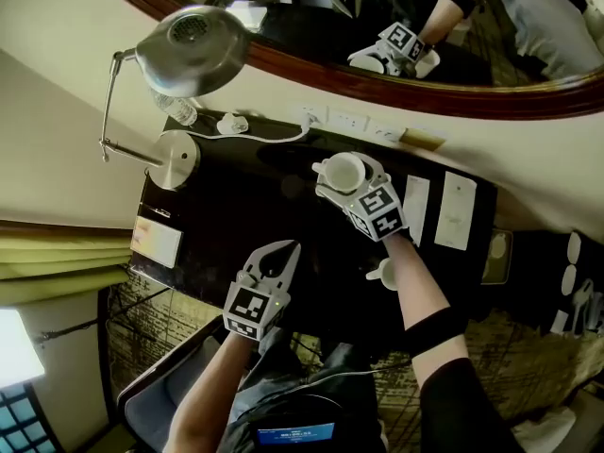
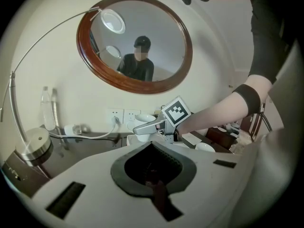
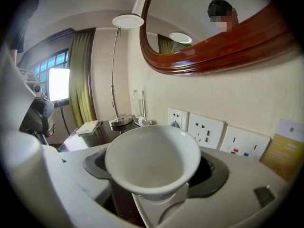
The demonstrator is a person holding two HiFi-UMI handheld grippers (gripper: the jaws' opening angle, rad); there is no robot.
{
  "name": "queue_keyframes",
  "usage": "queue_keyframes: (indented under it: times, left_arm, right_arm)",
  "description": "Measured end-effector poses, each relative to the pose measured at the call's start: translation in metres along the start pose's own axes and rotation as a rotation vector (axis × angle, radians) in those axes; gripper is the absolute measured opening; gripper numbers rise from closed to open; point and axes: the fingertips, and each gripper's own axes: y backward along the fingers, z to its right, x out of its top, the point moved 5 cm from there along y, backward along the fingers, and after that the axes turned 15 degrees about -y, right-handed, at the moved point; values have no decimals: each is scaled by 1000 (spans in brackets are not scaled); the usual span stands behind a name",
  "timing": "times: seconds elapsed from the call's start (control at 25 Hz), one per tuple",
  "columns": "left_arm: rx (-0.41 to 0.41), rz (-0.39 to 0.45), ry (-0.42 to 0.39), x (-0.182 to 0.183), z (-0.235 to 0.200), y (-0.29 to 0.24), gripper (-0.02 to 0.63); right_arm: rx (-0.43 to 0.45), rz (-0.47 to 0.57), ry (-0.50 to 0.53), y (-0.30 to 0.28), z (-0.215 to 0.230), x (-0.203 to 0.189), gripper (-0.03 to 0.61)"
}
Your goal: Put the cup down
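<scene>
Cup (image 3: 152, 158) in right gripper (image 1: 345, 181), wall sockets (image 3: 206, 129) and lamp (image 1: 193, 41) beyond

Dark glossy desk (image 1: 241, 210) carries a round metal lamp base (image 1: 176, 159), white paper cards (image 1: 458, 210) (two, side by side) and a white notepad (image 1: 159, 242).

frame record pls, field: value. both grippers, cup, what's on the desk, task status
right gripper: closed on the white cup
cup state: upright, mouth up, looks empty
cup place: over the back part of the dark desk, near the wall sockets; contact with the desk can't be told
left gripper: shut, nothing between its jaws, over the desk's near edge
also on desk: lamp, water bottle, second white cup beside the right forearm
task status: cup not yet released
</scene>
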Motion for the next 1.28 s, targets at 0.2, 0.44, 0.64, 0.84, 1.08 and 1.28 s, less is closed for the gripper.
queue_keyframes:
  times: [0.2,0.44,0.64,0.84,1.08,1.28]
  left_arm:
    - [8,-10,22,-7,-9,7,0]
    - [31,-7,52,-7,-14,12,0]
    - [30,-10,54,-8,-12,13,0]
    - [29,-11,56,-7,-7,13,0]
    - [27,-7,48,-1,-7,20,0]
    - [19,16,3,15,-6,32,0]
  right_arm:
    - [-11,-16,4,-15,2,-4,445]
    - [-7,-20,-9,-22,6,-11,448]
    - [6,-38,-14,-23,3,-14,467]
    - [-35,-60,29,-21,5,-9,504]
    - [-54,-48,54,7,-2,15,509]
    - [-63,-5,60,46,-27,46,442]
